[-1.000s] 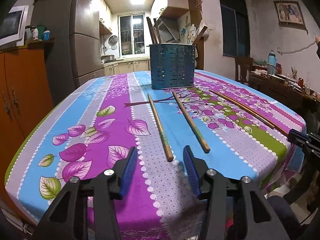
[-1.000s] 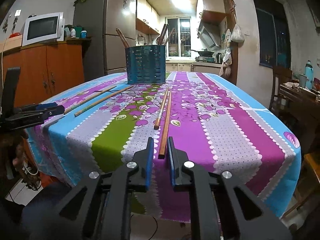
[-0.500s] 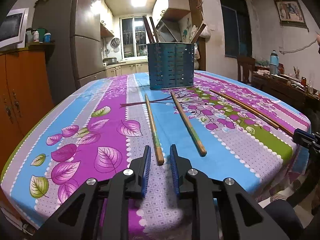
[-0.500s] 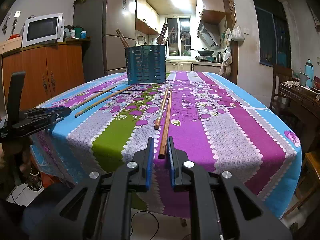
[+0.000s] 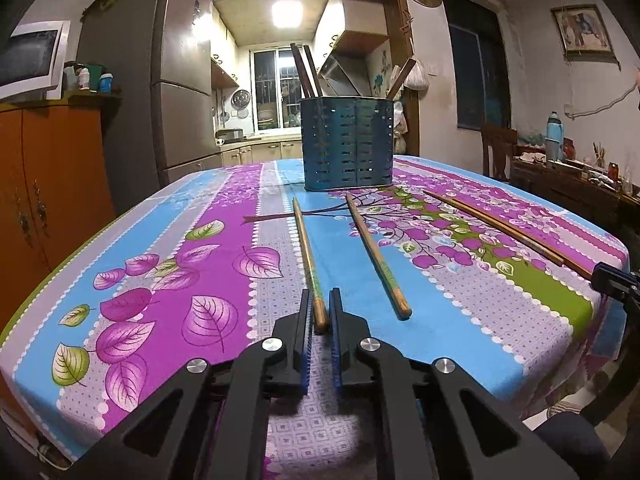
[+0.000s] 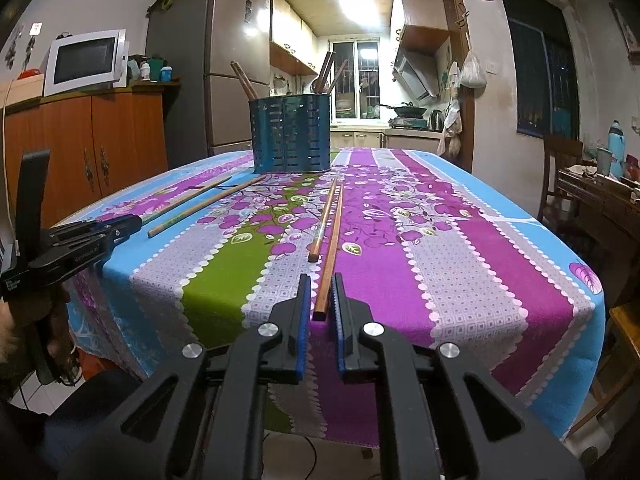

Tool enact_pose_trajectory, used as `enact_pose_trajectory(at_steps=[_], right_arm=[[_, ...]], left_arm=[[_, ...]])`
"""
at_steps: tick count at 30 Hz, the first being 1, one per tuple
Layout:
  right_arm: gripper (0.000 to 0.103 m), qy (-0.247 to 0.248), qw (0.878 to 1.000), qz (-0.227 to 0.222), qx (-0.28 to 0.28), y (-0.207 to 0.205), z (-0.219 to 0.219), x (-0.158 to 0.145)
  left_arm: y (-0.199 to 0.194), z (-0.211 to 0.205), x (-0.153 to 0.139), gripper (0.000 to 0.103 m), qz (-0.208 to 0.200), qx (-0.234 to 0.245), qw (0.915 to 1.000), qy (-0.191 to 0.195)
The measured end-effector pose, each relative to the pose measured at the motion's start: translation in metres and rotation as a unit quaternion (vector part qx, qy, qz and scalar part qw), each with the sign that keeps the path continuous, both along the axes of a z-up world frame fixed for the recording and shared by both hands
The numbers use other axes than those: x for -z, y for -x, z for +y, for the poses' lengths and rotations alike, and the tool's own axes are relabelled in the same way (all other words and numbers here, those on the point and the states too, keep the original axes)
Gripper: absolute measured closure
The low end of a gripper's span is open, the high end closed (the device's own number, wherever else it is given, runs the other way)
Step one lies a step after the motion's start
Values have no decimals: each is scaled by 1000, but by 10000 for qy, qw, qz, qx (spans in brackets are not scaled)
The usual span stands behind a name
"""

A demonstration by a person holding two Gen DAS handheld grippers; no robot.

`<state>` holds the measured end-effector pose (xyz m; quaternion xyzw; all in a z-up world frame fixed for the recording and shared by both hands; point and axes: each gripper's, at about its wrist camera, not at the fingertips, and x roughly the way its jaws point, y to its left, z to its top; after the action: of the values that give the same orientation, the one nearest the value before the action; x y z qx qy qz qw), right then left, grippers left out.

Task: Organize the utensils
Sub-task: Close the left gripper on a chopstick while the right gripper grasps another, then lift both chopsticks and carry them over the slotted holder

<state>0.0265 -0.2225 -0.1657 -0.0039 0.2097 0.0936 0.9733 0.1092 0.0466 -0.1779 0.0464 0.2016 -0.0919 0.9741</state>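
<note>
Big worktop with a loud purple-and-blue leaf cloth. At the far end sits a blue slotted utensil holder with a few sticks already poking out. Four loose chopsticks lie on the cloth, pointing toward it. The left gripper has just been closing, and its fingers are clamped on the near tip of the left chopstick. The right gripper has its fingers pinched on the near end of the reddish chopstick.
</note>
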Motion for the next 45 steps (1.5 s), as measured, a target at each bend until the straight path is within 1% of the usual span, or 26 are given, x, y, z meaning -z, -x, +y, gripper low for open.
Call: enact_pose_trajectory(at_steps=[9,12,16,24,30,35,41,43,45], right_arm=[[97,-134,9999,17,59,-1,-5,-3],[98,-122,9999,-37,106,1,-9,-10],[98,-69,9998,-144,124,4,-11,-21],[98,112,9986,-515,41,2,-12,-54],[98,361,9957,-845,-134,-10,-10,-87],[98,349,9945,-962,-232,-30,-16,-112],[98,388,9928,-1062,-398,-53,-16,-139],[98,358,9928,-1057,-445,-63,-17,-147],[98,308,9931,-1015,-491,-73,-18,-154]], left_arm=[[2,-1,-2,96,-16,-22,10000,-42],[6,-1,-9,96,-106,-31,9999,-56],[15,-1,-22,96,-322,-31,9994,-101],[26,-8,-66,96,-1009,16,9946,-248],[18,-13,-101,96,-1458,37,9890,-238],[7,-18,-126,96,-1726,69,9847,-245],[-12,-24,-143,96,-1776,153,9836,-270],[-17,-27,-145,96,-1740,205,9841,-274],[-26,-28,-148,96,-1620,285,9862,-198]])
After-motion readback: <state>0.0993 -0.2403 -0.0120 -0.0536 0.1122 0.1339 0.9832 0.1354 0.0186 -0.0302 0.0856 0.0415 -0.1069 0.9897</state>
